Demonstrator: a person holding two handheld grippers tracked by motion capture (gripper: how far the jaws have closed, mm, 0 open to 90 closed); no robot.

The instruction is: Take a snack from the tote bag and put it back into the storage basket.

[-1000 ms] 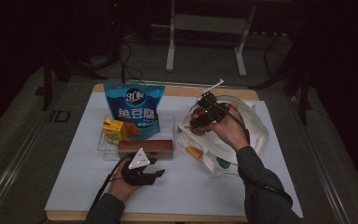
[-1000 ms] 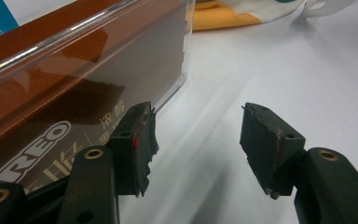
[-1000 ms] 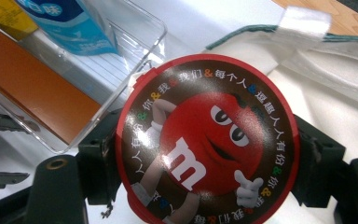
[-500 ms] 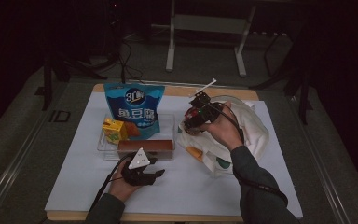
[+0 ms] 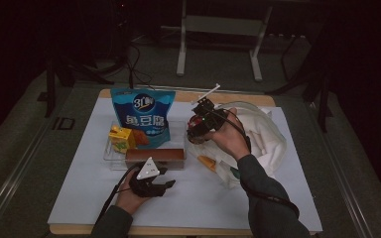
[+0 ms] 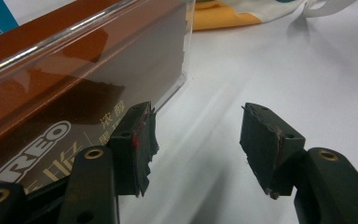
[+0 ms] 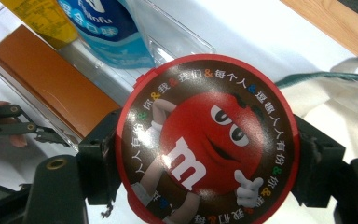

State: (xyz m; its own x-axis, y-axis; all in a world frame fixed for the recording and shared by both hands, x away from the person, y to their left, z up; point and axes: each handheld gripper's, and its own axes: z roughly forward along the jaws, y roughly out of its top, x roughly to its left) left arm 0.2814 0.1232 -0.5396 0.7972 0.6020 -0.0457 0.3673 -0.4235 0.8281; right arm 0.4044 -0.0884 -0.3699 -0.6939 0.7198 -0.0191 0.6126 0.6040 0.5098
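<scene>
The round tin (image 7: 207,140) in the right tongs (image 7: 205,163) has a red rim and a dark brown face with a red candy figure, a white "m" and a ring of white lettering. The long box (image 5: 155,157) is orange-brown. The pouch (image 5: 143,116) is blue with white print. The small carton (image 5: 121,138) is yellow. The desk (image 5: 188,198) is covered in white, and the cloth bag (image 5: 265,134) is off-white. Both tongs are black.

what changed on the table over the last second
The right gripper, shut on the round red M&M's tin, has carried it a little leftward, from over the white bag toward the clear tray. The grip itself is unchanged. The left gripper stayed put beside the brown box with its jaws open and empty. The blue snack bag and yellow carton did not move.
</scene>
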